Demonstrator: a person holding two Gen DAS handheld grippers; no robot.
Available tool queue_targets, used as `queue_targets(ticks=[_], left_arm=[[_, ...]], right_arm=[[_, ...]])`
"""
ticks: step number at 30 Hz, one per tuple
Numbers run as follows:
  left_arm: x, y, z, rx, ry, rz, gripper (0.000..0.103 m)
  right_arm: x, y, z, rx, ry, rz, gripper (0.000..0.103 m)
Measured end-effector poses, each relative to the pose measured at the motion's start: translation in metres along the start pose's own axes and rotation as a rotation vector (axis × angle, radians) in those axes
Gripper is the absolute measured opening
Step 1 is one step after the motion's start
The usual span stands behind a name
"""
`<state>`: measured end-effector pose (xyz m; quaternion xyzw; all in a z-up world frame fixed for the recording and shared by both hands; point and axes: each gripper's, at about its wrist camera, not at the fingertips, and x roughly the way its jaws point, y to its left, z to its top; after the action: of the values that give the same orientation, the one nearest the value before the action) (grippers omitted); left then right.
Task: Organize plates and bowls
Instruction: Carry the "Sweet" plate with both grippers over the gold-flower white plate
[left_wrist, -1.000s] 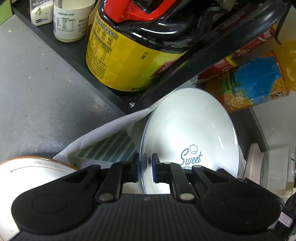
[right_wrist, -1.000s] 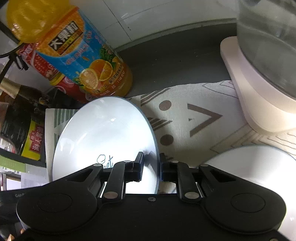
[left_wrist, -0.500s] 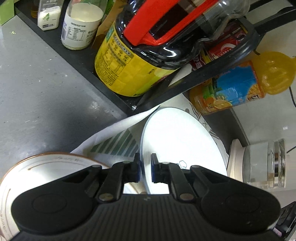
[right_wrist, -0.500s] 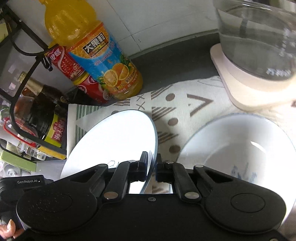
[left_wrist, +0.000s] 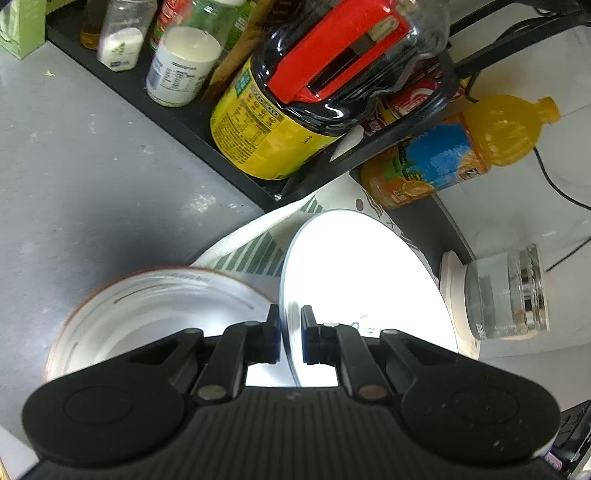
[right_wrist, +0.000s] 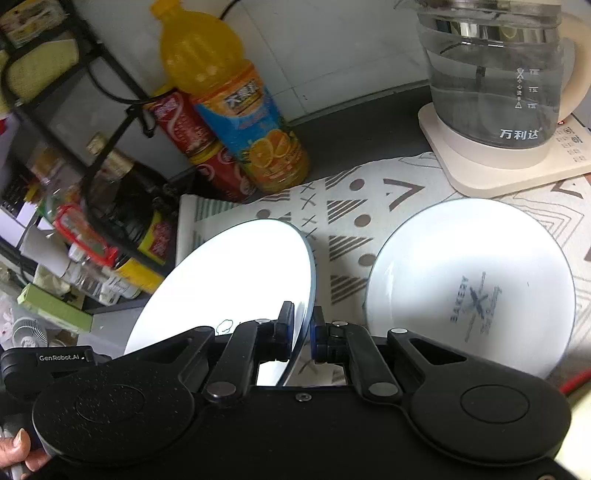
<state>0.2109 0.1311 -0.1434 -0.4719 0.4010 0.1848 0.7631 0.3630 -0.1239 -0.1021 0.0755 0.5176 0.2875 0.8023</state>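
Since a second ago both cameras have pulled up and back: the white plate (left_wrist: 365, 280) looks smaller, the orange juice bottle (right_wrist: 236, 110) and glass kettle (right_wrist: 495, 74) now show nearly whole, and a second plate (right_wrist: 469, 284) printed with grey lettering has come into view on the patterned cloth (right_wrist: 354, 206). The left gripper (left_wrist: 290, 326) pinches one edge of the white plate, the right gripper (right_wrist: 303, 325) the opposite edge, holding it tilted above the cloth. Its near part hides behind the gripper bodies; the small print on it is cut off. A brown-rimmed bowl (left_wrist: 155, 306) beside it is blurred. The plate is glossy, thin-rimmed, washed out by glare
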Motion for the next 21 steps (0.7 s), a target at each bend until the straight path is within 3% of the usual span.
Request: queue_targets(ticks=[21], left_arm=[[-0.063,0.056,-0.052,-0.021,-0.012,-0.027,0.008]], right_arm=[[-0.037,0.025,-0.071,-0.037,0.000,0.068,0.010]])
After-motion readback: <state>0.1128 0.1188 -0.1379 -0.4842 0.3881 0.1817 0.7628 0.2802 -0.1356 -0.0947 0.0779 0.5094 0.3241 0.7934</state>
